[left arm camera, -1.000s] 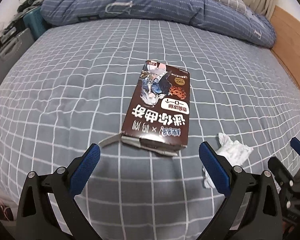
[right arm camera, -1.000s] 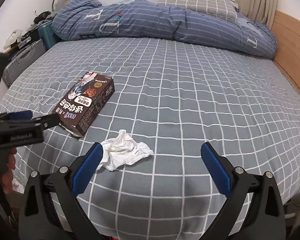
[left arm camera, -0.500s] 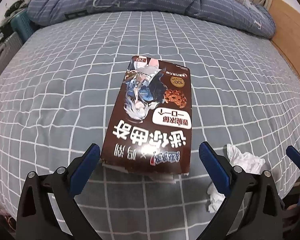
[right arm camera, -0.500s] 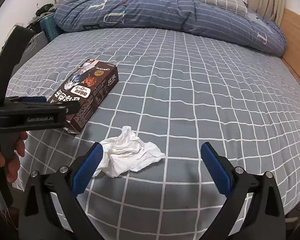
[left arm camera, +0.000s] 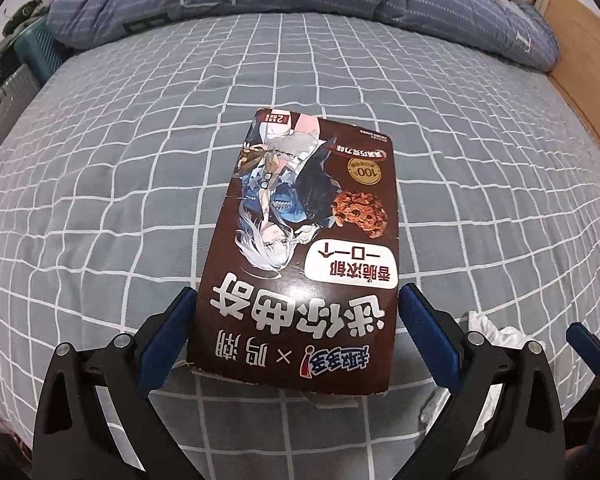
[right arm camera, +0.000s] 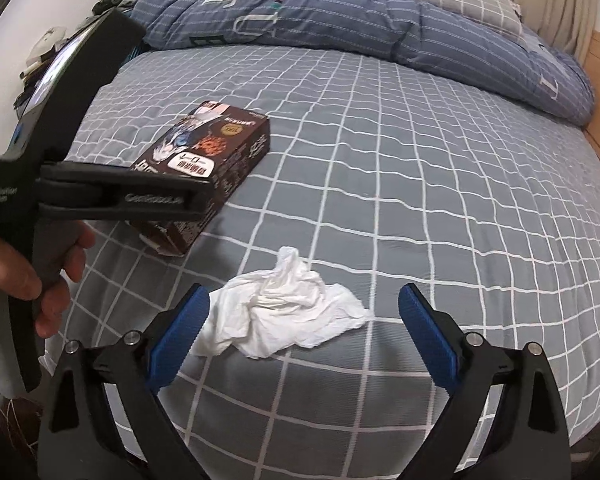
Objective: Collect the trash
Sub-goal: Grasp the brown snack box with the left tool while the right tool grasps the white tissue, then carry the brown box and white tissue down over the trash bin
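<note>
**Both tongs straddle trash on the bed**

Nearest in the left wrist view, the left tongs [left arm camera: 296, 322] stand spread with the near end of the brown cookie box [left arm camera: 306, 256] between their blue pads [left arm camera: 168, 334]. The pads sit just beside the box's long sides; whether they already press on the cardboard is hard to tell from this angle. The box lies flat on the grey checked bed [left arm camera: 100, 168], its torn flap toward the camera.

In the right wrist view, the right tongs [right arm camera: 302, 322] are wide apart and closing. The crumpled white tissue [right arm camera: 284, 312] lies between them, nearer the left pad [right arm camera: 180, 332] and well clear of the right one. A hand [right arm camera: 32, 272] grips the left tool's handle. Beyond lies a blue striped duvet [right arm camera: 340, 16].
</note>
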Demonstrator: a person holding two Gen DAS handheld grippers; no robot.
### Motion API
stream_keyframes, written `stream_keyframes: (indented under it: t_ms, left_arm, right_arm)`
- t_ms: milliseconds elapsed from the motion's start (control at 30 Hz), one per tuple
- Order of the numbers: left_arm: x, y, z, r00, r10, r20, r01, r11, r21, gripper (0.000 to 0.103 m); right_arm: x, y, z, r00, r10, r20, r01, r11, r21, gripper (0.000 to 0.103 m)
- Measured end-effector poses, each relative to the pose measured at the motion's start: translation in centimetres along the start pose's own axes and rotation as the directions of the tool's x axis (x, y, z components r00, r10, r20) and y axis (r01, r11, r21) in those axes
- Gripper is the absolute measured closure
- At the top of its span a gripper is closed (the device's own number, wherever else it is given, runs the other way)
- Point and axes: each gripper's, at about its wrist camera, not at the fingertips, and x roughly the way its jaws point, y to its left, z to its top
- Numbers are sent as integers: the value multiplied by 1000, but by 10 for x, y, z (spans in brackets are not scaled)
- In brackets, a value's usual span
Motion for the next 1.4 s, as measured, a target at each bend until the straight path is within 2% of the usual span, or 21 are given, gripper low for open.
stream_keyframes:
  t_ms: [133,233,333,400,533,667,767,1000,1400]
  left_arm:
    - [3,-1,1,1000,10,-6,-10,1000,-4,9]
    - [1,1,-1,1000,15,-7,-15,1000,-15,10]
    - [-8,7,-6,1000,17,6,-17,999,-40,11]
    - [-11,7,-6,1000,14,21,-13,999,-39,11]
    - [-15,10,-5,999,15,46,-13,999,-43,11]
    - [-12,8,-5,999,6,52,-3,999,-53,11]
    - [-9,9,-6,999,3,46,-1,999,-53,11]
    - [-12,8,-6,999,-4,54,7,999,-54,11]
    - [-55,1,-38,998,-19,68,22,999,-50,11]
  right_arm:
    - [6,5,1,1000,18,-16,-18,1000,-1,20]
    - [14,8,1,999,30,-43,-30,1000,-6,29]
    - [23,10,0,996,44,-81,-45,999,-8,40]
    - [28,9,0,993,56,-104,-57,998,-3,52]
    - [36,9,-2,987,86,-138,-83,996,24,64]
    - [43,8,-4,980,105,-169,-98,994,51,89]
    - [40,6,-4,980,115,-162,-105,992,69,91]
    - [24,7,-7,989,74,-131,-67,996,56,92]
    - [-24,0,-11,995,68,-75,-61,994,89,92]
